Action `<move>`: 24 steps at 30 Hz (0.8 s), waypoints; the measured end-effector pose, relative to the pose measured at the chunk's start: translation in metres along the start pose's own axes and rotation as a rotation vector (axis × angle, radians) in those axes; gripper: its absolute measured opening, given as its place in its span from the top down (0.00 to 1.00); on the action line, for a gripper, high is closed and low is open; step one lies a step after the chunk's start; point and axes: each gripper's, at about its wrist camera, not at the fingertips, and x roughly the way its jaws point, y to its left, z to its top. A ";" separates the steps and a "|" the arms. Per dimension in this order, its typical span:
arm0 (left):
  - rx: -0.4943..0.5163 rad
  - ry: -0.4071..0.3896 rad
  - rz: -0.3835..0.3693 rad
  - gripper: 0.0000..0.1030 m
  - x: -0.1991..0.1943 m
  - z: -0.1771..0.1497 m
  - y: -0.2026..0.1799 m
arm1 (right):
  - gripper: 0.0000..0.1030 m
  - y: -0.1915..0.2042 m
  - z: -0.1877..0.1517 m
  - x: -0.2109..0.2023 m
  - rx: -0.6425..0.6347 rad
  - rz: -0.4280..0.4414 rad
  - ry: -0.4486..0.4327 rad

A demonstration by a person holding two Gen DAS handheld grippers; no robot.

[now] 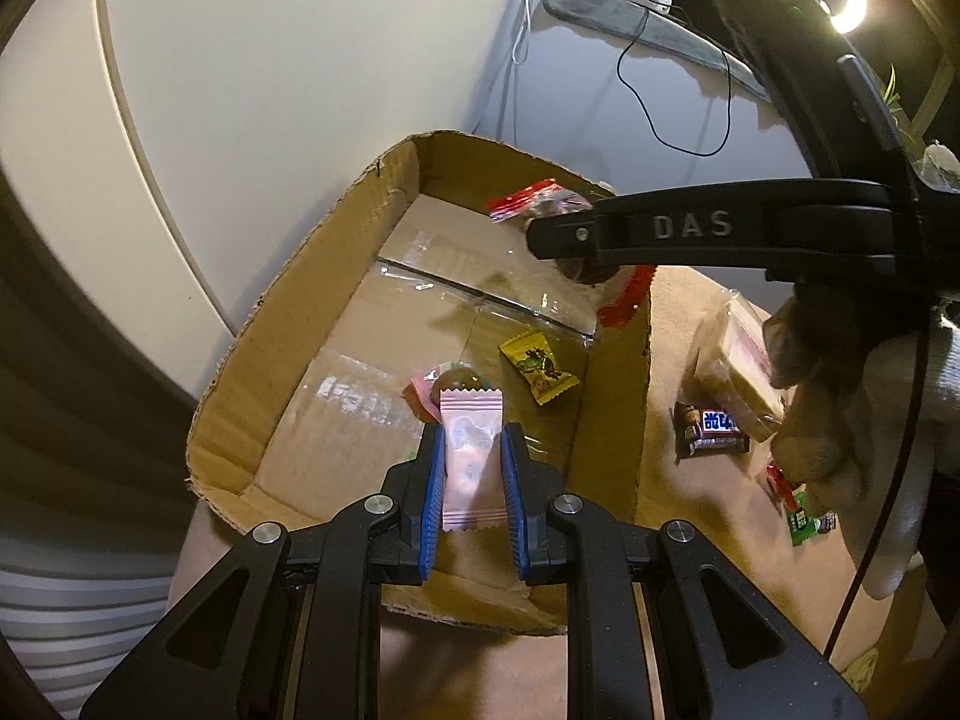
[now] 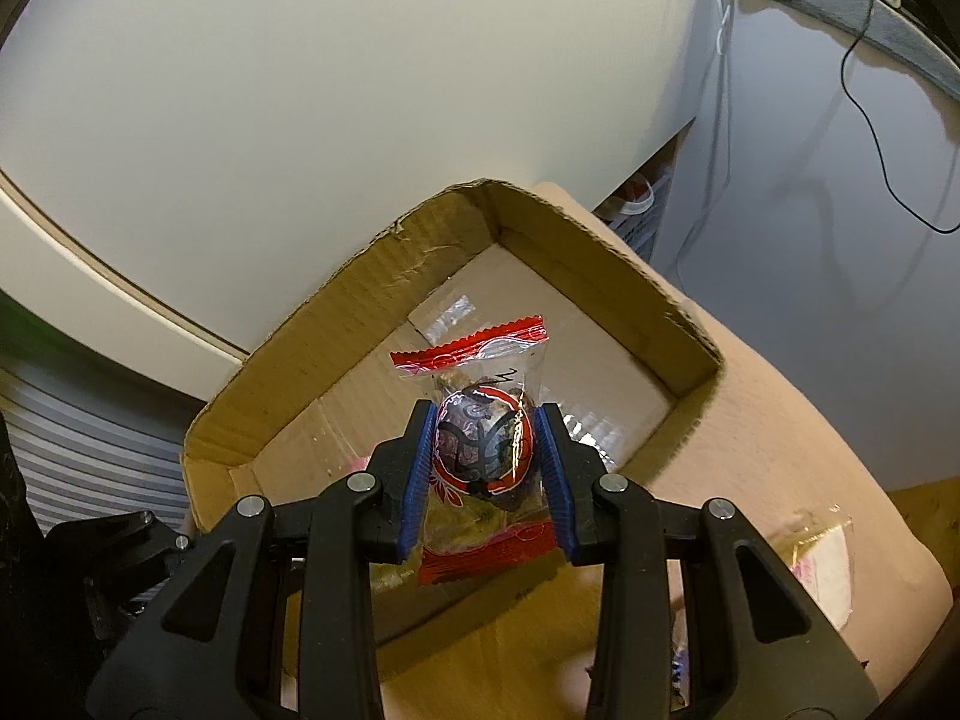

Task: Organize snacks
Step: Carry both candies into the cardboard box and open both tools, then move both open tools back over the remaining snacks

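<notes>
1. Pink-and-white striped flat snack sachet [image 1: 470, 456] sits pinched between the blue pads of the left gripper [image 1: 471, 474], whose jaws stand narrow and closed on it, above the near edge of the open brown cardboard box [image 1: 252, 396].
2. Across the box, the right gripper [image 2: 483, 462] has its jaws part-way closed on a red-and-clear wrapped round snack [image 2: 483, 444], the pads pressing its sides, over the box's near wall.
3. Both snacks hang tilted down over the box, most likely so that each falls inside on release; that is my reading of the task.
4. On the box floor lie a yellow square snack packet [image 1: 538, 366] toward its right wall and a pink round packet [image 1: 429, 387] just behind the sachet.
5. Only the left view shows the unsorted pile on the beige cloth surface [image 1: 690, 516] beside the box's right wall: a dark chocolate bar [image 1: 711, 429], a clear-wrapped tan cake [image 1: 735, 372], a green packet [image 1: 801, 519], and the person's gloved hand [image 1: 840, 420].
6. The right view shows the box's far corner instead.
</notes>
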 end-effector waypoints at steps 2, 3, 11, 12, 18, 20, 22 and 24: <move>-0.001 0.001 -0.001 0.83 0.000 0.000 0.001 | 0.66 0.002 0.001 0.004 -0.003 0.002 0.005; -0.001 0.000 0.000 0.83 0.000 0.001 0.001 | 0.66 0.003 0.001 0.005 -0.005 0.003 0.006; -0.003 0.002 0.006 0.81 0.001 0.003 0.001 | 0.60 0.006 0.001 0.008 -0.016 0.004 0.007; -0.003 0.004 0.009 0.79 0.001 0.003 0.001 | 0.53 0.006 0.001 0.007 -0.016 0.004 0.005; -0.013 0.000 0.019 0.59 0.001 0.004 0.002 | 0.35 0.009 0.004 0.001 -0.021 -0.001 -0.014; -0.014 -0.004 0.023 0.55 0.000 0.004 0.003 | 0.26 0.009 0.004 -0.001 -0.022 -0.015 -0.021; -0.014 -0.005 0.028 0.54 -0.001 0.003 0.003 | 0.25 0.008 0.004 -0.004 -0.017 -0.021 -0.028; -0.013 -0.006 0.029 0.52 -0.002 0.003 0.002 | 0.22 0.005 0.004 -0.006 -0.010 -0.025 -0.027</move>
